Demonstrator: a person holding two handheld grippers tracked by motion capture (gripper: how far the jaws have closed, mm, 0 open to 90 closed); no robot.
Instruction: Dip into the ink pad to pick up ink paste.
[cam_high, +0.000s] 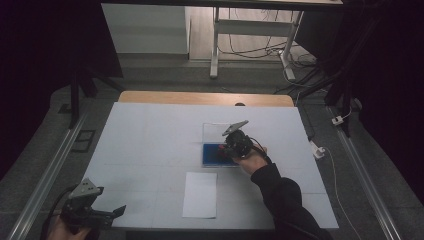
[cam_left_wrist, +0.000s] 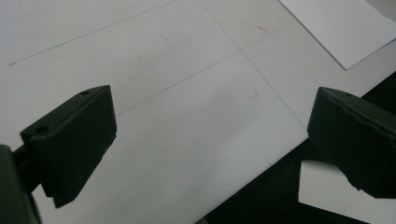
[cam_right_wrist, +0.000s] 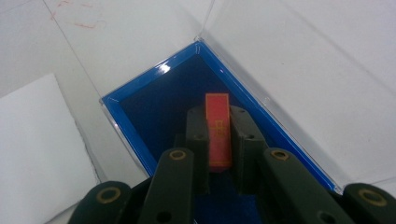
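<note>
My right gripper is shut on a narrow red block with gold markings, which stands on edge between its pads. It hangs over the blue-lined box, whose clear lid stands open on the far side. From above, the right gripper sits over the blue box at the table's middle, with the red block just showing. My left gripper rests at the table's near left corner. Its jaws stand wide apart, nothing between them, over the white surface.
A white sheet of paper lies in front of the box, and its corner shows past the left jaws. The white table top ends at a dark drop along the near edge. Table legs and cables stand beyond the far edge.
</note>
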